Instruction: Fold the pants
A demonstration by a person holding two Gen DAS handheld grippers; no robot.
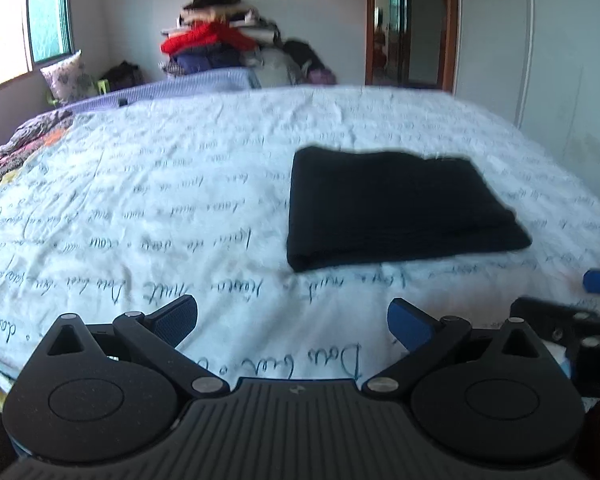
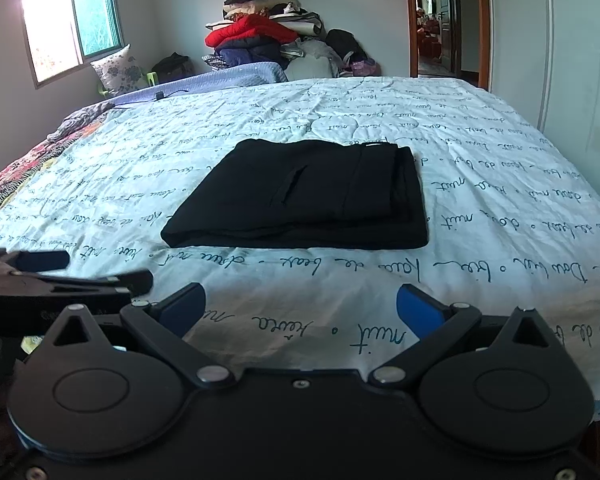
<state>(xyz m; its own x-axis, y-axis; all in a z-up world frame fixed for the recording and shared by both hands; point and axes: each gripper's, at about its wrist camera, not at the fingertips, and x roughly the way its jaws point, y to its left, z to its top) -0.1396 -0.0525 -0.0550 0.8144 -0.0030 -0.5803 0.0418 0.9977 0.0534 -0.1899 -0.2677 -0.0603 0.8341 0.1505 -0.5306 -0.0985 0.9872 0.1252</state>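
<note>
Pants (image 2: 300, 196), black, lay folded into a flat, roughly square bundle on the bed (image 2: 480, 168), a little toward its right half and well in from the near edge. In the right wrist view a slit pocket showed on the top layer, and the stepped edges of the folded layers ran down the bundle's right side. The sheet under them was pale with lines of dark handwriting printed across it, and it was creased in places.

Both claws hung over the near edge of the bed, short of the pants and not touching them. The left claw (image 1: 293, 322) stood wide open with nothing between its blue-padded fingers. The right claw (image 2: 301, 307) was likewise spread wide and empty. Each showed at the edge of the other's view, the two close side by side.

Beyond the far end of the bed a heap of clothes (image 2: 260, 36) with a red jacket in it rose against the wall. A flowered pillow (image 2: 118, 70) leaned under the window (image 2: 72, 24) at the left, and an open doorway (image 2: 444, 20) stood at the right.
</note>
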